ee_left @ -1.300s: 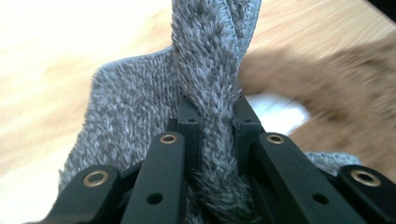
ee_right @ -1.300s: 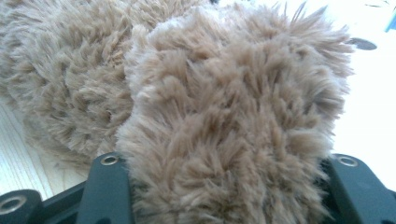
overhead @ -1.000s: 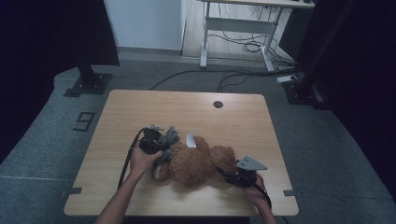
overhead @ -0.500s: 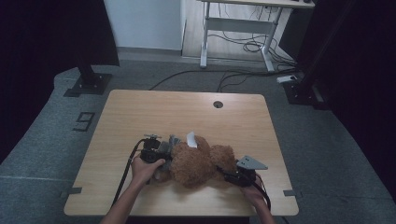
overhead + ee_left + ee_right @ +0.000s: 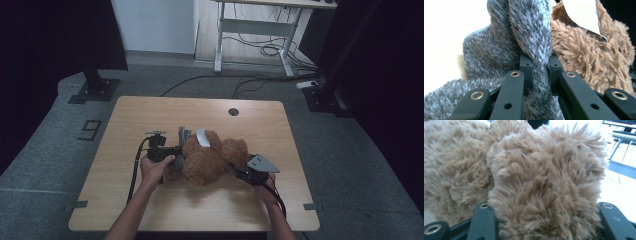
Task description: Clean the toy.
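Observation:
A brown plush bear [image 5: 209, 161] lies in the middle of the wooden table [image 5: 150, 115], with a white tag [image 5: 202, 137] on its top. A grey furry cloth [image 5: 183, 135] hangs at its left side. My left gripper [image 5: 177, 152] is shut on a fold of that grey cloth [image 5: 534, 37], which is pinched between the two black fingertips [image 5: 526, 65]; the brown fur [image 5: 579, 55] and the tag [image 5: 581, 12] lie just behind. My right gripper [image 5: 239, 170] is shut on a thick limb of the bear [image 5: 544, 182], which fills the gap between its jaws.
A round cable hole [image 5: 233, 111] sits near the table's far edge. Beyond the table stand a desk frame [image 5: 250, 30] with loose cables on the floor and black stand bases [image 5: 95, 90]. Bare tabletop lies left, right and in front of the bear.
The bear and my right gripper have shifted a little away from the person. The white tag now stands higher on the bear. The left gripper stays clamped on the grey cloth.

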`<move>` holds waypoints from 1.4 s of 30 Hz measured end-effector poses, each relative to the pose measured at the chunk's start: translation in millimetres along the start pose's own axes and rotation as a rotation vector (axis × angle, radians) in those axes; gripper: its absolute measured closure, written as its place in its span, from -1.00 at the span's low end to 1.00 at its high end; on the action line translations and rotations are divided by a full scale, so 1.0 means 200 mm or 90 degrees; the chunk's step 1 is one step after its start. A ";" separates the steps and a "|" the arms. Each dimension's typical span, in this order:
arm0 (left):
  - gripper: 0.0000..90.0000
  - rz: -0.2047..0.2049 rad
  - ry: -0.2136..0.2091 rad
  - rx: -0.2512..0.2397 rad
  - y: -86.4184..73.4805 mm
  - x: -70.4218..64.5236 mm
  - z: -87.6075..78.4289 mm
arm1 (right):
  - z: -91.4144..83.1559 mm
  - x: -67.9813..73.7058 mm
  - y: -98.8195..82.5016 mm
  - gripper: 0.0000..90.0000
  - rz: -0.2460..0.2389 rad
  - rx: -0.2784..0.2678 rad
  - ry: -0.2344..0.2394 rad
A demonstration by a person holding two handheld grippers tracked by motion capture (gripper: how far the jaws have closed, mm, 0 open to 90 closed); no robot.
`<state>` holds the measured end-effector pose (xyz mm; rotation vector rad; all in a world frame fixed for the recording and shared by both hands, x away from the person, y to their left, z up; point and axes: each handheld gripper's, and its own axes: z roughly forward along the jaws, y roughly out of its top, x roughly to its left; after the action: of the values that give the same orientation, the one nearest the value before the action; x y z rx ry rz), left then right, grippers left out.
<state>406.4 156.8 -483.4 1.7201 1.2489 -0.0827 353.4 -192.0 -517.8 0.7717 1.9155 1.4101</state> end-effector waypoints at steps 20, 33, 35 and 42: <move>0.71 0.123 -0.001 -0.062 0.03 -0.27 -0.23 | -0.14 0.04 -0.17 -0.08 -0.049 0.039 0.030; 0.70 0.196 0.027 0.025 0.06 -0.51 0.12 | -0.16 0.03 -0.18 -0.11 -0.027 0.036 0.042; 0.71 0.199 0.036 0.028 0.03 -0.49 0.14 | -0.16 0.02 -0.18 -0.14 -0.025 0.038 0.044; 0.73 0.192 0.028 0.001 -0.11 -0.44 0.11 | -0.18 0.01 -0.15 -0.66 0.030 0.062 0.049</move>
<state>358.8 80.9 -460.6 1.8999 1.0072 0.1332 322.3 -219.9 -539.1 0.8235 2.0512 1.4012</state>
